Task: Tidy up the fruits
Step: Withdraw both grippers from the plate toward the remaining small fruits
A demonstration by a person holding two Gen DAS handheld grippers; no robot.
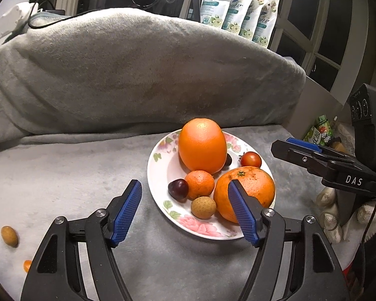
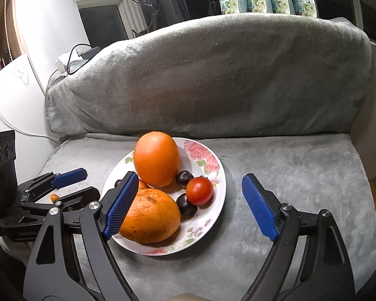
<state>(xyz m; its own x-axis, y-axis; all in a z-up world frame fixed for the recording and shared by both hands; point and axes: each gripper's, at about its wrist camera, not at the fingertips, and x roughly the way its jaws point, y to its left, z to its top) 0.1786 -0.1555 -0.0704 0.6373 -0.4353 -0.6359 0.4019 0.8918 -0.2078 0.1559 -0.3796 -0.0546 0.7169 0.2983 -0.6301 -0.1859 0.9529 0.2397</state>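
A white flowered plate (image 1: 160,173) (image 2: 213,215) sits on a grey blanket. It holds a tall orange (image 1: 202,145) (image 2: 156,159), a flatter orange (image 1: 253,188) (image 2: 151,217), a small mandarin (image 1: 199,184), a red tomato (image 1: 250,160) (image 2: 199,191), dark cherries (image 1: 178,190) (image 2: 186,203) and a tan longan (image 1: 203,207). My left gripper (image 1: 185,213) is open and empty over the plate's near left rim. My right gripper (image 2: 190,205) is open and empty above the plate's near side. Each gripper also shows in the other's view (image 1: 300,150) (image 2: 62,178).
A brown longan (image 1: 9,236) and a small orange fruit (image 1: 27,266) (image 2: 54,197) lie on the blanket left of the plate. A large grey cushion (image 1: 137,75) (image 2: 213,75) rises behind. Several refill pouches (image 1: 238,12) stand behind it.
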